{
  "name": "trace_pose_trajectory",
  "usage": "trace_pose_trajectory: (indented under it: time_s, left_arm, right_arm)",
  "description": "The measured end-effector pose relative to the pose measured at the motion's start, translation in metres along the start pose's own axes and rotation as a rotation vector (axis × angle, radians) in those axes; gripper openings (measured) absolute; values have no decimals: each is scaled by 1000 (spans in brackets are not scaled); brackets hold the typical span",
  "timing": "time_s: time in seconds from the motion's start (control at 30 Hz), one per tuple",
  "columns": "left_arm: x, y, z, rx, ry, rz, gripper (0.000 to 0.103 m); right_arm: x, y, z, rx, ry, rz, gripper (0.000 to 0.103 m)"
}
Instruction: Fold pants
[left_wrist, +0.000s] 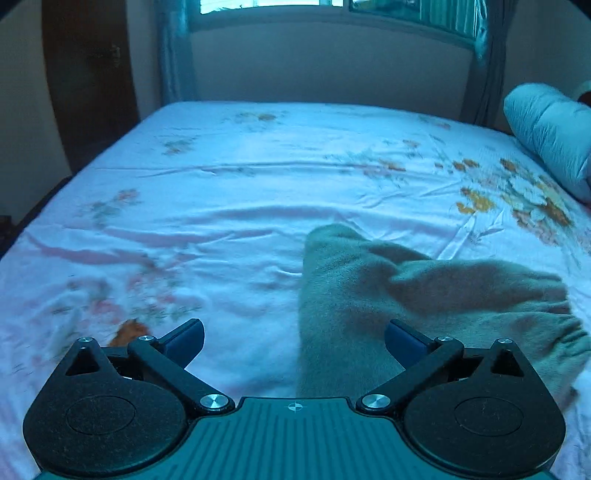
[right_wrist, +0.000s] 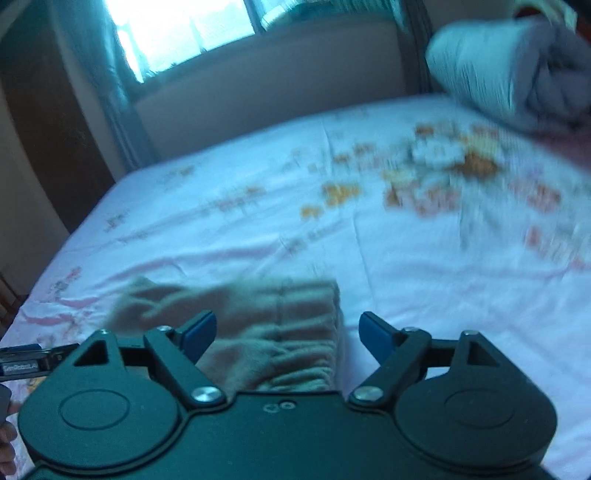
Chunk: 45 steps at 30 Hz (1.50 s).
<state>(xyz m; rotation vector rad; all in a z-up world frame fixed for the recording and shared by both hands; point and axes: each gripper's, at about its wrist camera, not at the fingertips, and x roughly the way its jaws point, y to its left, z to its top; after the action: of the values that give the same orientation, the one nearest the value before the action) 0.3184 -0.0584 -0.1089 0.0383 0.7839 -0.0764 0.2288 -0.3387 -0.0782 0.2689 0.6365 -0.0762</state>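
Two handheld grippers hovered low over a bed (left_wrist: 229, 155) covered with a pale floral sheet. At far left, a dark wooden door (left_wrist: 88, 74) stood by the wall. The left gripper (left_wrist: 294, 341) had its blue-tipped fingers (left_wrist: 188, 339) spread wide, holding nothing; its left finger was above bare sheet and its right finger above the edge of the pants (left_wrist: 388, 295). These grey-green pants lay bunched and rumpled on the sheet, ahead and to the right of that gripper, with the gathered waistband toward the right. In the right wrist view, blurred, the right gripper (right_wrist: 288, 336) was also spread wide and empty, with the pants (right_wrist: 266, 325) lying between and just beyond its fingers. A curtained window (left_wrist: 295, 7) sat behind the bed. At far right, a rolled pale quilt (left_wrist: 550, 133) rested on the bed's corner.
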Motion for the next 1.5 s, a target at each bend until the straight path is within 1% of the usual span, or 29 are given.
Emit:
trace_pose_trajectory:
  time_s: [0.03, 0.1, 0.23, 0.3, 0.4, 0.5, 0.63, 0.77, 0.83, 1.03, 1.23, 1.5]
  left_arm:
    - [-11, 2, -1, -4, -6, -2, 103]
    - [-34, 7, -6, 3, -17, -1, 103]
    - [-88, 12, -17, 13, -37, -2, 103]
    - [-116, 13, -25, 16, -45, -4, 103]
    - [-149, 13, -39, 18, -41, -15, 103]
    - [-181, 14, -55, 19, -45, -17, 103]
    - [-216, 13, -77, 37, -68, -12, 103]
    - [-244, 13, -93, 45, -81, -20, 103]
    - [-255, 11, -99, 50, -92, -21, 103]
    - [-278, 15, -108, 25, -110, -41, 103]
    - [-280, 18, -110, 14, -108, -42, 103]
    - [-275, 18, -112, 19, -98, -26, 103]
  right_arm:
    - [-12, 6, 2, -20, -12, -10, 80]
    - [-36, 16, 3, -54, -33, -2, 80]
    - [-82, 24, 1, -55, -78, 3, 81]
    - [-104, 28, -1, -57, -95, -7, 91]
    - [-139, 34, -15, -74, -122, -34, 91]
    - [-167, 41, -32, -79, -116, -47, 91]
    - [-196, 45, -54, -48, -117, -55, 91]
    - [-219, 56, -73, -72, -134, -102, 92]
    - [-228, 61, -78, -86, -142, -108, 92]
    - [-251, 69, -81, -63, -172, -108, 92]
    - [-259, 74, -85, -75, -188, -99, 92]
    - [-259, 74, -88, -67, -179, -87, 92]
